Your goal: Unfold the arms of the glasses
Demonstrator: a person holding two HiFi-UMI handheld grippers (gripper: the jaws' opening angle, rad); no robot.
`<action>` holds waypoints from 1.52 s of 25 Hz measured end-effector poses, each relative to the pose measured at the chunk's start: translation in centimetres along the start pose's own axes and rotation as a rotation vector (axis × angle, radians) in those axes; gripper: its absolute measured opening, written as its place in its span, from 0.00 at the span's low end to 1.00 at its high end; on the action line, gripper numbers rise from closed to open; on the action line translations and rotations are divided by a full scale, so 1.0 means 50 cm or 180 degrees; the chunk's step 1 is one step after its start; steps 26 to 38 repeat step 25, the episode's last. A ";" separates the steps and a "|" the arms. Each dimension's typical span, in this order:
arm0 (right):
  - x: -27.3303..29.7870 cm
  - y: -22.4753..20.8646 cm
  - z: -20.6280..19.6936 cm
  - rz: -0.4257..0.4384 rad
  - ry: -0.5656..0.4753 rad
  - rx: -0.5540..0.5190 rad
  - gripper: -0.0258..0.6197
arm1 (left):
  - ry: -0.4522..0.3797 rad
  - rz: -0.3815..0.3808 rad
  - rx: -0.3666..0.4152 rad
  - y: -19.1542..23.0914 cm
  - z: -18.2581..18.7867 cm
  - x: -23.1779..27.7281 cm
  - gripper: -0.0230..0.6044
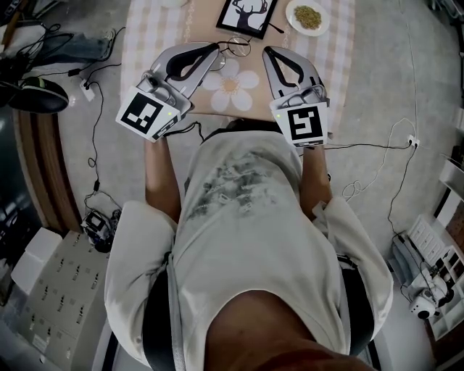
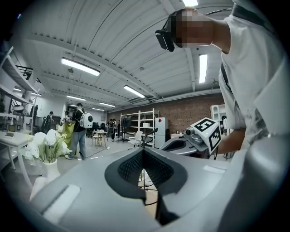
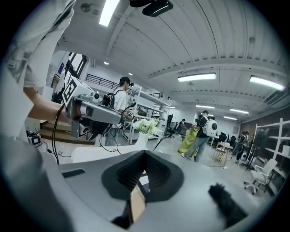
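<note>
Your left gripper [image 1: 216, 48] has its jaws pressed together, seemingly pinching the wire glasses [image 1: 237, 46], which sit over the table [image 1: 341, 51] between both tips. Your right gripper [image 1: 267, 51] is closed on nothing; tug an arm carelessly and that thin frame could twist or slip free.

The only real gap on the table [image 1: 145, 32] is the strip over the flower placemat [image 1: 230, 87], between the left gripper [image 1: 216, 48] and right gripper [image 1: 267, 51]. Farther in, the glasses [image 1: 237, 46] block it, with the deer picture frame [image 1: 246, 16] just behind (a plate [image 1: 307, 17] beside that). The checked cloth outside each gripper is open.
</note>
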State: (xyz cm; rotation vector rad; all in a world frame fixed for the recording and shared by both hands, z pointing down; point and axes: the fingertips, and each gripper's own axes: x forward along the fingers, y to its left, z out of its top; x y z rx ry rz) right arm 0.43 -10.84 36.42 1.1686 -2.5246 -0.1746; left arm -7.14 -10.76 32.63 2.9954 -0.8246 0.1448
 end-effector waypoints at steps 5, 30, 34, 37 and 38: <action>-0.008 0.001 0.004 0.0026 -0.0042 0.0042 0.06 | -0.0014 0.0020 0.0010 -0.002 0.008 0.000 0.05; -0.043 0.009 0.008 0.0056 -0.0074 0.0033 0.06 | -0.0006 0.0057 -0.0004 -0.039 0.008 -0.002 0.05; -0.043 0.009 0.008 0.0056 -0.0074 0.0033 0.06 | -0.0006 0.0057 -0.0004 -0.039 0.008 -0.002 0.05; -0.043 0.009 0.008 0.0056 -0.0074 0.0033 0.06 | -0.0006 0.0057 -0.0004 -0.039 0.008 -0.002 0.05; -0.043 0.009 0.008 0.0056 -0.0074 0.0033 0.06 | -0.0006 0.0057 -0.0004 -0.039 0.008 -0.002 0.05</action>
